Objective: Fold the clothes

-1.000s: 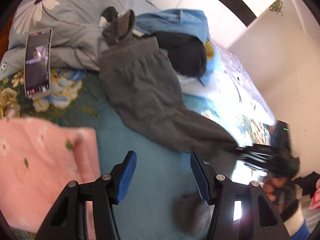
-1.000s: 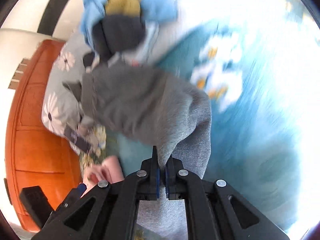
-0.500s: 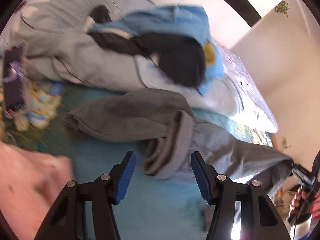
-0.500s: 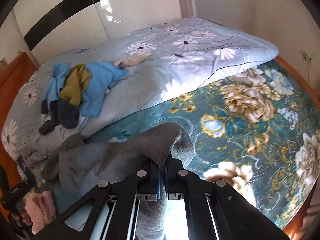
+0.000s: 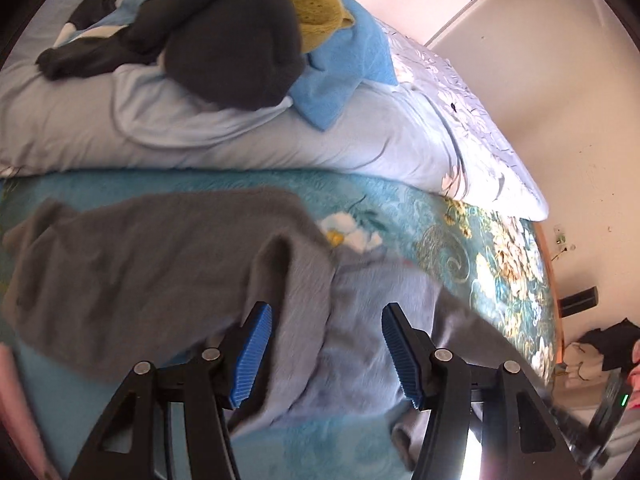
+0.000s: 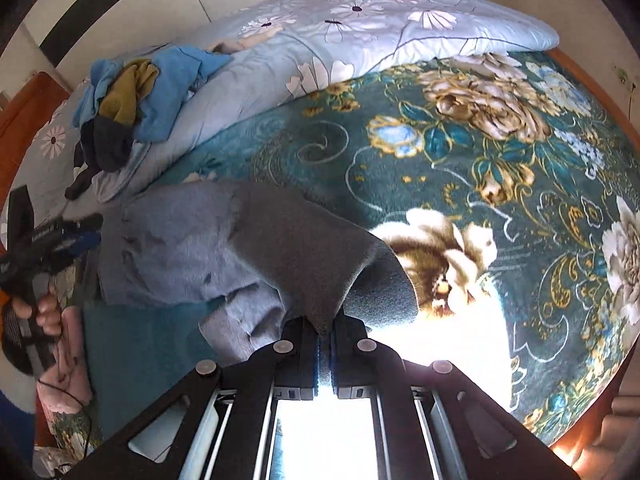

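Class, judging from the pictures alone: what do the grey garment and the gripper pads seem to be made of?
Grey garment: apparently brushed fleece or sweatshirt knit, matte and fuzzy; it drapes in soft folds. Pads of the left gripper: probably blue rubber or plastic, with fine ridges across their faces.

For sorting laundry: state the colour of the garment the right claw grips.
Grey; the garment shows best in the right wrist view, pinched in the right claw.

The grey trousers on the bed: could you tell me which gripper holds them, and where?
The right gripper pinches a fabric edge of the grey trousers; the left gripper is open, holding nothing.
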The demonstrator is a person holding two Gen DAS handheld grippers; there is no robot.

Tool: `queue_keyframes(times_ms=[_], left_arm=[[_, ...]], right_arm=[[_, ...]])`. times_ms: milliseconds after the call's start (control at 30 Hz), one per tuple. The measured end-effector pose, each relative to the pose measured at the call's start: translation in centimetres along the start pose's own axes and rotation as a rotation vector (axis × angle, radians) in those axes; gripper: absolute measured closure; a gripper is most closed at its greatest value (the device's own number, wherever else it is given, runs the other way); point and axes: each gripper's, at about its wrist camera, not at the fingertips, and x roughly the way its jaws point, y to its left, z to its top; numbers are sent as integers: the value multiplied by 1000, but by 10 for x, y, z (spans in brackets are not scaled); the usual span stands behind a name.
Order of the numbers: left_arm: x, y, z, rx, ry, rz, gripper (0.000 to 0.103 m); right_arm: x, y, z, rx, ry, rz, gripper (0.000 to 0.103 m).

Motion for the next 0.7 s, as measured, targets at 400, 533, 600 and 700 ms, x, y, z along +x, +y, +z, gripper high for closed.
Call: queue_keyframes(times_ms=[400, 533, 600, 700], left_arm=[[14, 8, 0, -37, 16, -28, 98], [-22, 2, -18, -9, -56, -86, 99], [-49, 2, -34, 19, -97, -118, 99], [-89, 13, -69, 69, -137, -116, 99]], right_arm=[[18, -27, -48, 112, 77, 57, 99], [14, -25, -53, 116, 73, 49, 99], [10, -25, -55, 116, 67, 42, 99], [9, -26, -64, 119, 76, 30, 99]])
